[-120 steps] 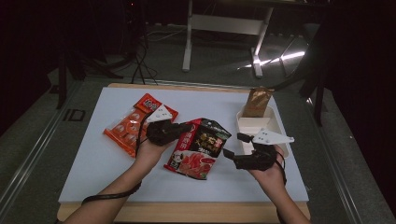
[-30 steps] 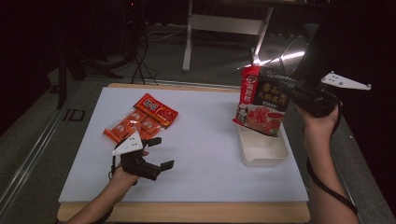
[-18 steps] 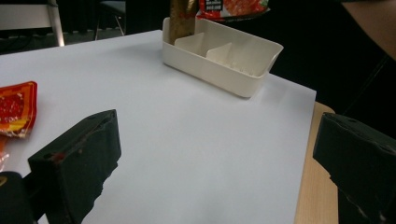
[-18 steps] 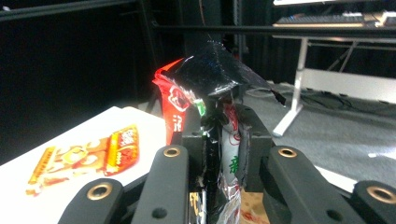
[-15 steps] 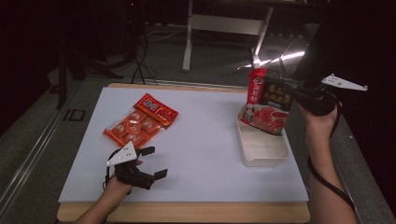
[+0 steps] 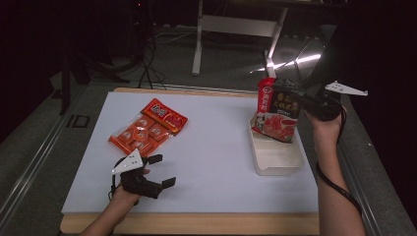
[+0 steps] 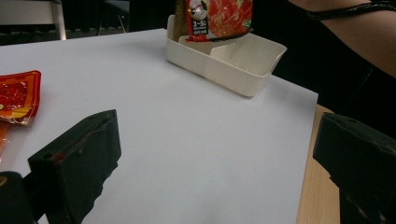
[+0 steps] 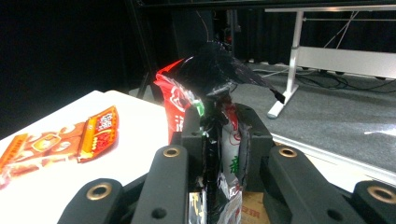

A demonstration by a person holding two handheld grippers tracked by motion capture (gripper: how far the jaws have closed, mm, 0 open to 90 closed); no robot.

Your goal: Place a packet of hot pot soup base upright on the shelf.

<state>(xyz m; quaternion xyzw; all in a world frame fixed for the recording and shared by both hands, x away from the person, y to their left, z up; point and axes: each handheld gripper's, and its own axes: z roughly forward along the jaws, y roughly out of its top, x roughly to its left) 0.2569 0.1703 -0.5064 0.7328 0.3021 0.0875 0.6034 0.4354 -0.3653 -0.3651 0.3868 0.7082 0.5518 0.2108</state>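
Note:
My right gripper [image 6: 301, 104] is shut on a red and black sauce packet [image 6: 276, 110], which it holds upright with its lower edge over the far end of a white box [image 6: 278, 164]. In the right gripper view the jaws pinch the crumpled packet [image 8: 210, 88] at the gripper [image 8: 217, 135]. My left gripper [image 6: 162, 170] rests open near the table's front left with nothing in it. In the left gripper view its jaws stand wide apart [image 7: 215, 154], with the box [image 7: 233, 63] and the hanging packet [image 7: 217, 18] beyond them.
Orange and red snack packets [image 6: 147, 129] lie on the white tabletop [image 6: 216, 147] at the left, also in the gripper views [image 7: 16, 95] [image 8: 60, 137]. A brown packet [image 8: 254, 205] shows beneath the right gripper. The person's right forearm [image 7: 355, 32] reaches past the box.
Four seconds ago the sauce packet lay mid-table between both grippers. The right gripper has since lifted it over the box and lowered it slightly. The left gripper drew back toward the front edge.

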